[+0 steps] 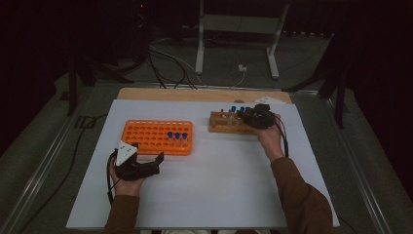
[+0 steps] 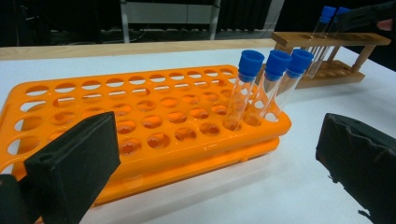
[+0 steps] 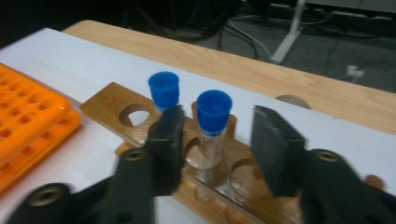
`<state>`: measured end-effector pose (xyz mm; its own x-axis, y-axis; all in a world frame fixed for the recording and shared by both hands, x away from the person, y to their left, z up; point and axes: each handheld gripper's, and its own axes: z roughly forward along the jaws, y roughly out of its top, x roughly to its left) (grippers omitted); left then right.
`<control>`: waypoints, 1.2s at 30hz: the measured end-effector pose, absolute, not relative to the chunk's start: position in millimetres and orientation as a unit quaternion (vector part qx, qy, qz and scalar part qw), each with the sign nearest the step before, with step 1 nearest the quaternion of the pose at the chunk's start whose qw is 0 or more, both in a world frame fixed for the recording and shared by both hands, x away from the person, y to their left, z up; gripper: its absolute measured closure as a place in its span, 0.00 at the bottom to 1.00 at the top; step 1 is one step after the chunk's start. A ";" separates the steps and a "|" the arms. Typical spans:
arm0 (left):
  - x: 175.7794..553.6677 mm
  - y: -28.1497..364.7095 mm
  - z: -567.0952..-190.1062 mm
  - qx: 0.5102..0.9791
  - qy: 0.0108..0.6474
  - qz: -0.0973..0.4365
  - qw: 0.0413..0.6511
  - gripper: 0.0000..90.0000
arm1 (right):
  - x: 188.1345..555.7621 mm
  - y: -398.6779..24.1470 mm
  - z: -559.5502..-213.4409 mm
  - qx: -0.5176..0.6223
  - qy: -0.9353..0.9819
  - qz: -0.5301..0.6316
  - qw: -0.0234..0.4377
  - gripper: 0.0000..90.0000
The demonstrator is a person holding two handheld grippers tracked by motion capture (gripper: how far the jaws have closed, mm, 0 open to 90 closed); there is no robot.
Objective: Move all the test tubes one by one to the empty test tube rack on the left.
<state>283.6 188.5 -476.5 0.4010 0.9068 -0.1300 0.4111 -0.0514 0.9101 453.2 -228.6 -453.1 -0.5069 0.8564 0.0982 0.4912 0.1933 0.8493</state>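
Right gripper at the wooden rack near the far right corner of the table, jaws part-closed and straddling one blue-capped tube upright in its hole, pads on either side but not yet pressing; second tube just beside the near jaw, in the next hole toward the orange rack. For a sound grip: centre on the glass just under the cap, level the pads so both meet the tube together, close gently, since thin glass likely slips or cracks under a skewed squeeze. Keep the near jaw clear of the second tube, apparently close enough to be nudged. Lift straight up along the hole's axis until the bottom clears the wood, then carry across. Left gripper resting near the orange rack's near edge, jaws wide and empty, well placed to steady that rack. Three tubes already standing in the orange rack's right end, leaning slightly; free holes next to them the likely target, entered vertically to avoid catching the rim.
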 end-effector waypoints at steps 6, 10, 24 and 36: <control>284.4 188.5 -477.7 0.679 0.487 0.251 0.488 0.01 | 453.3 -220.8 -455.4 0.438 0.752 0.439 0.224 0.79; 284.4 188.2 -477.8 0.679 0.487 0.250 0.489 0.01 | 453.5 -217.1 -458.9 0.438 0.757 0.428 0.229 0.84; 285.4 187.8 -479.5 0.683 0.485 0.247 0.487 0.01 | 452.1 -215.7 -456.9 0.442 0.750 0.435 0.230 0.86; 285.8 187.8 -480.5 0.683 0.488 0.244 0.486 0.01 | 446.2 -225.7 -437.0 0.439 0.736 0.456 0.238 0.86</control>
<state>285.8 187.8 -480.5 0.4054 0.9031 -0.1416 0.4295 -0.0514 0.9016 446.2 -225.7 -437.0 -0.5003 0.8644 0.0503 0.4299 0.1976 0.8810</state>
